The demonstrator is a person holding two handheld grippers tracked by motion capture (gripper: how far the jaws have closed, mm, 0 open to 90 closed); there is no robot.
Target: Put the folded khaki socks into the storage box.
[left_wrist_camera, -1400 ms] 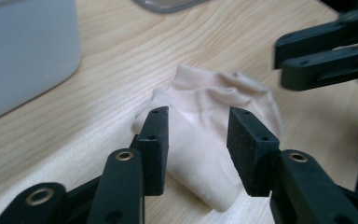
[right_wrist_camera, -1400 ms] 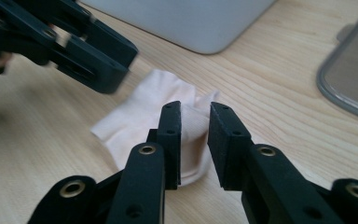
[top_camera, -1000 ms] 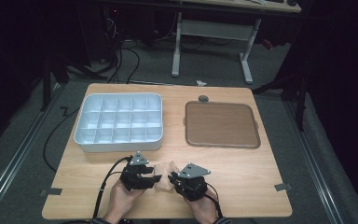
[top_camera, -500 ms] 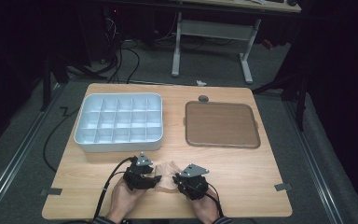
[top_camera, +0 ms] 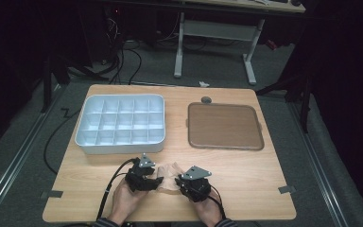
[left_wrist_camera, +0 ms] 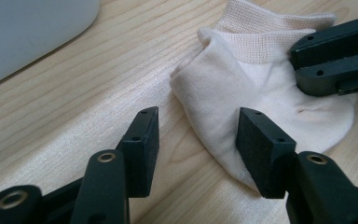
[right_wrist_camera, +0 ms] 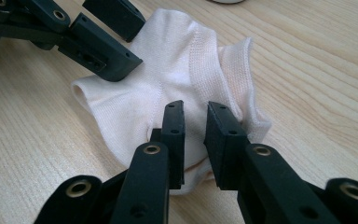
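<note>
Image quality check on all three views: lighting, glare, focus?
High view: dim, room beyond the wooden table nearly black, cream fabric sock small and soft. Left gripper view: bright and even, mild sheen on the wood, white plastic compartment tray blurred at top left. Right gripper view: sock knit sharp, near jaw bases soft, no harsh shadows.

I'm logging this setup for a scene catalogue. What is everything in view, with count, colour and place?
sock: one, cream, crumpled on the near table edge between both grippers
box: one, white, divided into compartments, left half of table
tray: one, brown, flat, right half of table
disc: one, small, grey, behind the tray
table: one, light wood
desk: one, white-legged, behind the table
left gripper: black, jaws open, straddling the sock's edge
right gripper: black, jaws narrowly apart over the sock
hands: two, at the near edge
</note>
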